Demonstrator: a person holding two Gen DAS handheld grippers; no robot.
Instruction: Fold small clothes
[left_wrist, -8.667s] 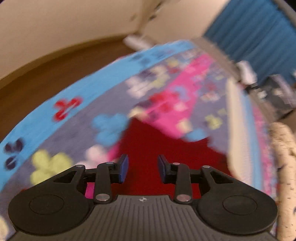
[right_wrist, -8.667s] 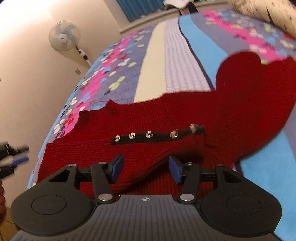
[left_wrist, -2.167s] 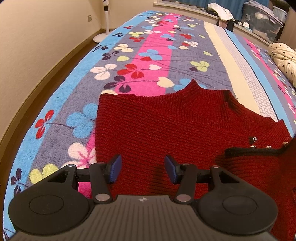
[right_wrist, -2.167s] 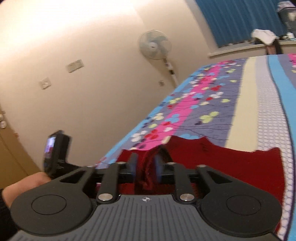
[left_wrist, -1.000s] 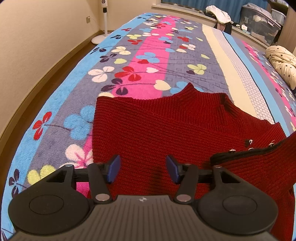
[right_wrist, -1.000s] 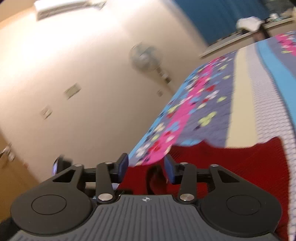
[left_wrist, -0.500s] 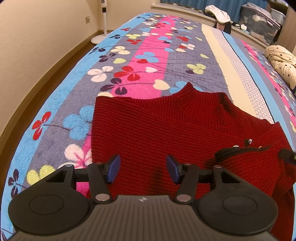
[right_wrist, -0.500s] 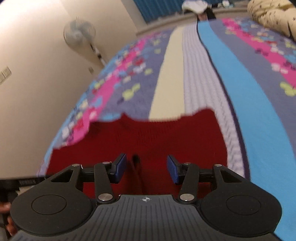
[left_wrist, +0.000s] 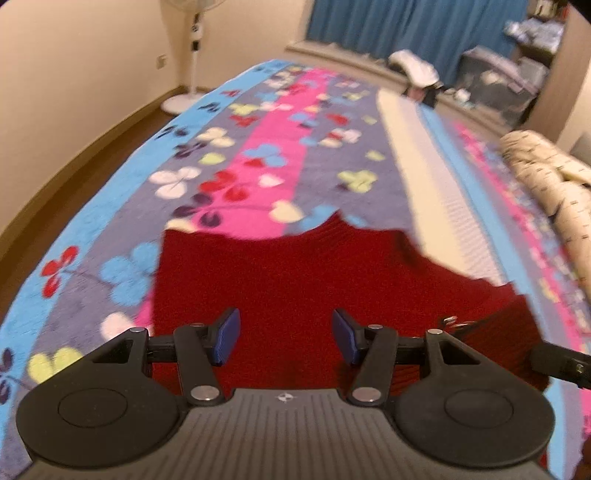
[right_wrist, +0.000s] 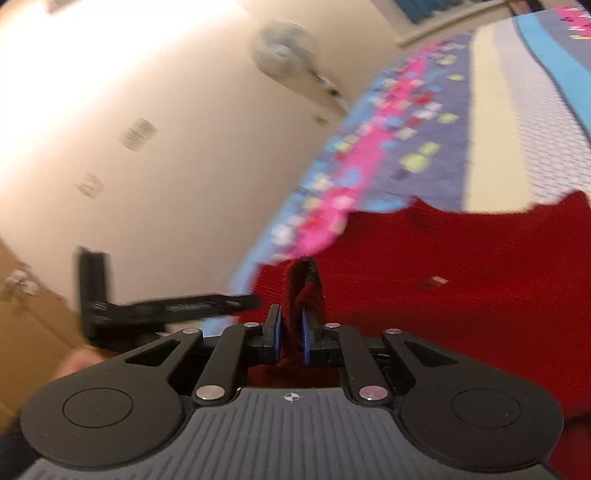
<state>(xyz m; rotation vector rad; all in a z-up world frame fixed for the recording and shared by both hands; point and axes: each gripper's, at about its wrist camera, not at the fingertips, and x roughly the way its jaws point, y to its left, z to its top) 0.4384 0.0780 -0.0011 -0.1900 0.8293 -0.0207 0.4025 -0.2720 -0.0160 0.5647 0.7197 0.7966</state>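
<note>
A dark-trimmed fold of the red knit sweater (right_wrist: 461, 295) is being clamped by the closing right gripper (right_wrist: 290, 338); beside it, the left gripper (left_wrist: 284, 338) hovers with jaws apart, empty. The fold is best carried across evenly.

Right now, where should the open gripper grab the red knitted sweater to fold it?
Grab the red knitted sweater at its left side edge, coming in low from the left across the flowery striped blanket. That edge lies flat and free, opposite the black-trimmed fold that the closing right gripper pinches. The left gripper hovers open.
</note>
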